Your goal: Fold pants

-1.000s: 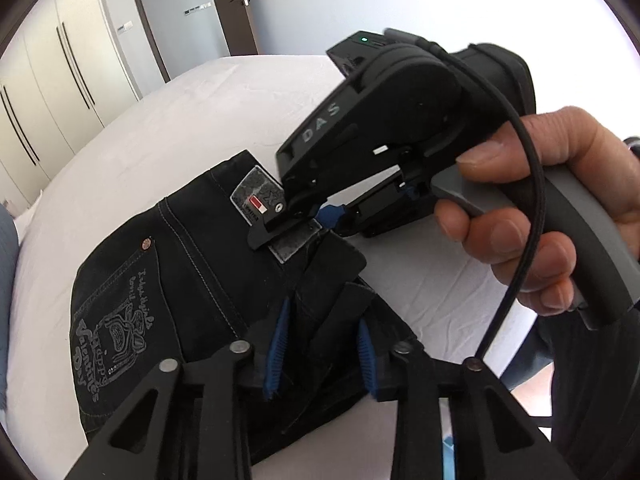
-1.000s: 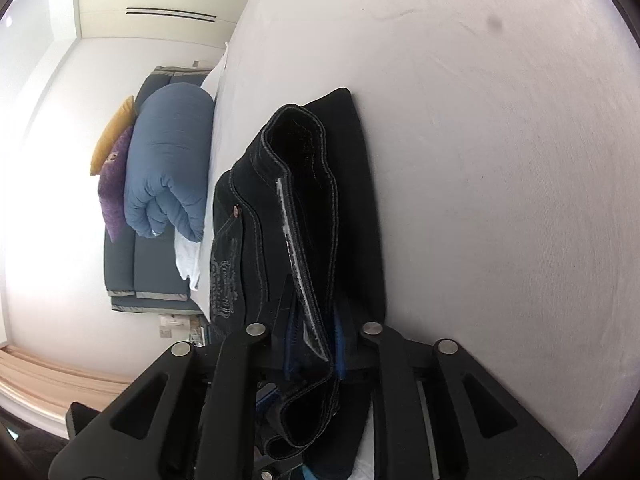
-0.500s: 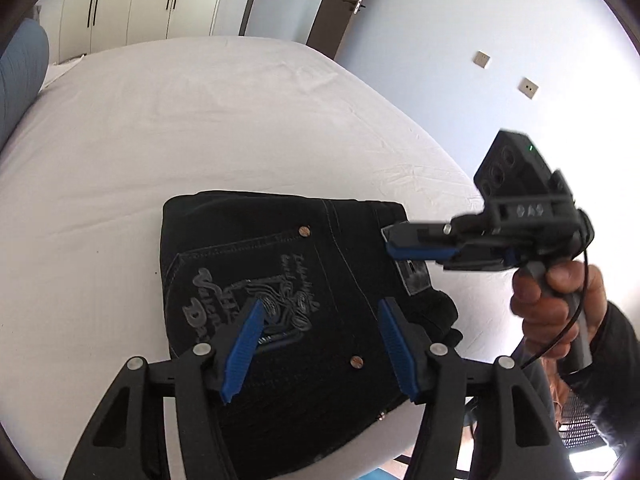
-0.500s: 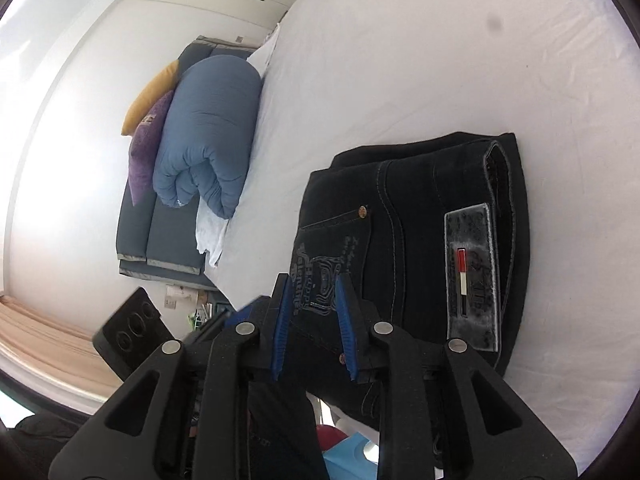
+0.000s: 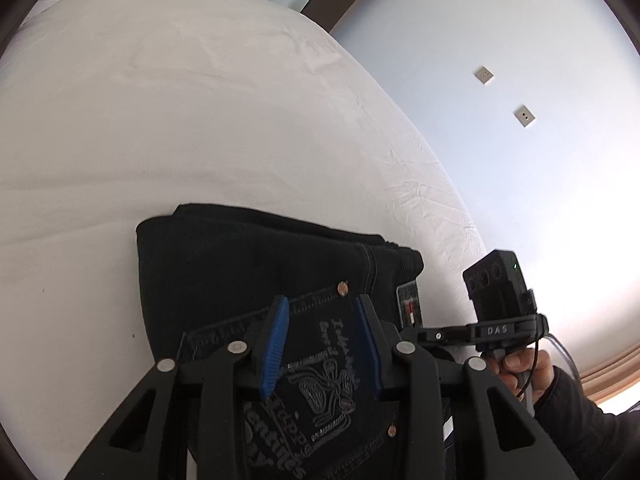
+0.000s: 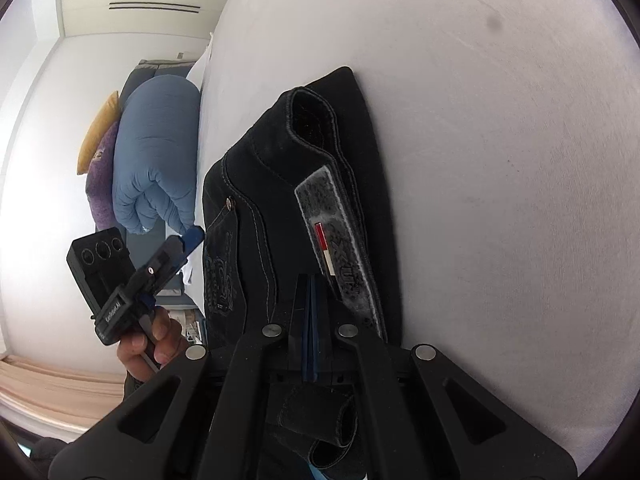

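White bed sheet (image 5: 200,120) | black jeans (image 5: 240,272) folded (bulky) | left gripper (image 5: 324,344) narrowing, empty | right gripper (image 6: 310,320) shut, empty | risk: waistband (image 6: 316,120) springs open

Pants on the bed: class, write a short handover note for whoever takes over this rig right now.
Left claw: just been closing, blue pads apart, nothing between them, hovering over the back pocket.
Right claw: pads together, empty, at the waistband end beside the grey label.
Pants: black jeans folded into a compact stack on the white bed, near its edge.
Done: folding appears complete; neither claw holds fabric.
Left: probably only tidying the stack, if anything.
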Demonstrator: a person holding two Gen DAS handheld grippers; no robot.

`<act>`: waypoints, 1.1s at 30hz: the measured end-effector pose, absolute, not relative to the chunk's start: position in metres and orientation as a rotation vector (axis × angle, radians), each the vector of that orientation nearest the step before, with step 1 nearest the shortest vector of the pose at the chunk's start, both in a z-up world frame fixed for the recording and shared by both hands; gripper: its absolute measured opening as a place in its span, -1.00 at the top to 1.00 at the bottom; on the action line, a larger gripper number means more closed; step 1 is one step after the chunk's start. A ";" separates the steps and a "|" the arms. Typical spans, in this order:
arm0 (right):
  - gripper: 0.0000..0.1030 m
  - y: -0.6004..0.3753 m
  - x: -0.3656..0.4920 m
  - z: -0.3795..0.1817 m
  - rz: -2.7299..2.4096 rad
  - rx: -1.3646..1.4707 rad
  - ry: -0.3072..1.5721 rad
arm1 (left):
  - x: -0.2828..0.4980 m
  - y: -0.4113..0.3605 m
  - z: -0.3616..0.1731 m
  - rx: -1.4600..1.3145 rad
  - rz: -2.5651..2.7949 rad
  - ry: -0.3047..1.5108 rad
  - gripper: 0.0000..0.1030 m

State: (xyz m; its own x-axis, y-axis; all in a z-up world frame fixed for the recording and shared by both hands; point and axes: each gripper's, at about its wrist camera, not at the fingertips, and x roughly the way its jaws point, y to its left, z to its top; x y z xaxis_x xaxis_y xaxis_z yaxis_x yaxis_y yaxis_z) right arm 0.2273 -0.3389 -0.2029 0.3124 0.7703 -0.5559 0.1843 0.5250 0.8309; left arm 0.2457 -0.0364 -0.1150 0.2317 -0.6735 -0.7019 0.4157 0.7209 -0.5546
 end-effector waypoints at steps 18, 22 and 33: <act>1.00 -0.323 0.222 -0.192 0.441 0.899 1.218 | 0.177 0.021 -0.177 -0.414 -0.769 1.191 0.96; 1.00 -0.320 0.219 -0.191 0.434 0.899 1.206 | 0.153 0.024 -0.175 -0.415 -0.759 1.181 0.96; 1.00 -0.317 0.212 -0.194 0.439 0.912 1.177 | 0.136 0.004 -0.188 -0.308 -0.713 1.204 0.89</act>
State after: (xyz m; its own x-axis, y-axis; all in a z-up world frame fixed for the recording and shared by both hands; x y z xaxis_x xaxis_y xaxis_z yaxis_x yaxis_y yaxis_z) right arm 0.2122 -0.3171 -0.1944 0.3577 0.7197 -0.5951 0.1544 0.5829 0.7977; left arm 0.1365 0.0041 -0.1880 0.1776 -0.6488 -0.7400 0.3377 0.7465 -0.5734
